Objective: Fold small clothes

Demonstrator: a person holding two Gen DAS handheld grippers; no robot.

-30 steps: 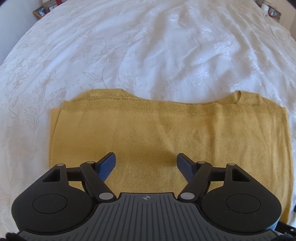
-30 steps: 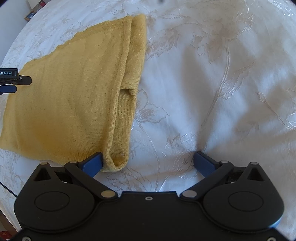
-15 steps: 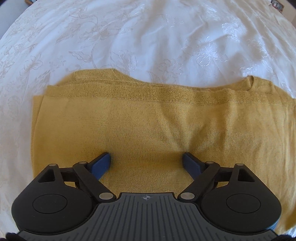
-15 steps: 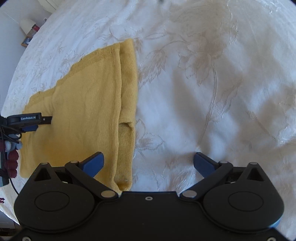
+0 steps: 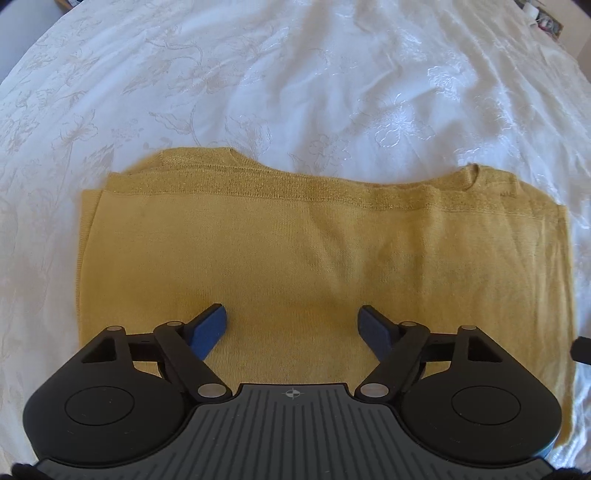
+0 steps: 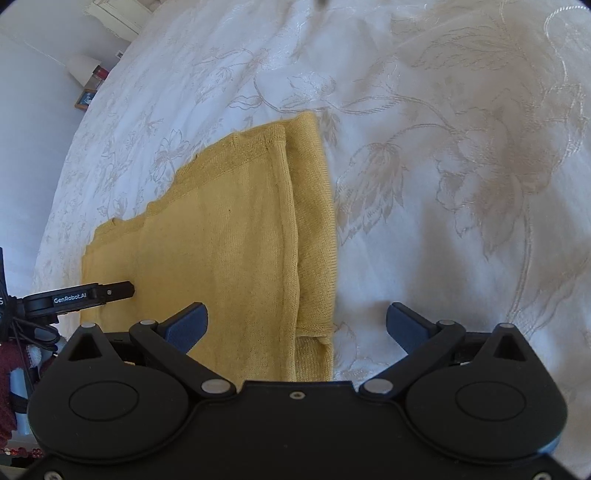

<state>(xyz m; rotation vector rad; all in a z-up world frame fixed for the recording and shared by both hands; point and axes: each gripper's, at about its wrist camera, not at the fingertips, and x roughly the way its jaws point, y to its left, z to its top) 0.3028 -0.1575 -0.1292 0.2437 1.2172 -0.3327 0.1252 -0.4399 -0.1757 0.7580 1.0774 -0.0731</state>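
Note:
A mustard-yellow knit top [image 5: 280, 251] lies folded flat on a white bedspread [image 5: 295, 81]. My left gripper [image 5: 293, 328] is open and empty over the garment's near edge. In the right wrist view the same top [image 6: 221, 240] runs away from me, its folded right edge with a tucked sleeve [image 6: 314, 236] lying between my fingers. My right gripper [image 6: 297, 326] is open and empty, straddling that edge; its left fingertip [image 6: 186, 325] is over the cloth, its right one over the bedspread. The left gripper's finger [image 6: 110, 290] shows at the left.
The white floral bedspread [image 6: 461, 166] spreads all around the garment. A white wall [image 6: 33, 129] and a small shelf with a lamp and frames [image 6: 88, 81] stand beyond the bed at the left. Small items [image 5: 546, 22] sit at the far right corner.
My right gripper has shifted left, so the garment's folded edge now lies between its fingers. My left gripper has pulled back and up a little; the top looks smaller.

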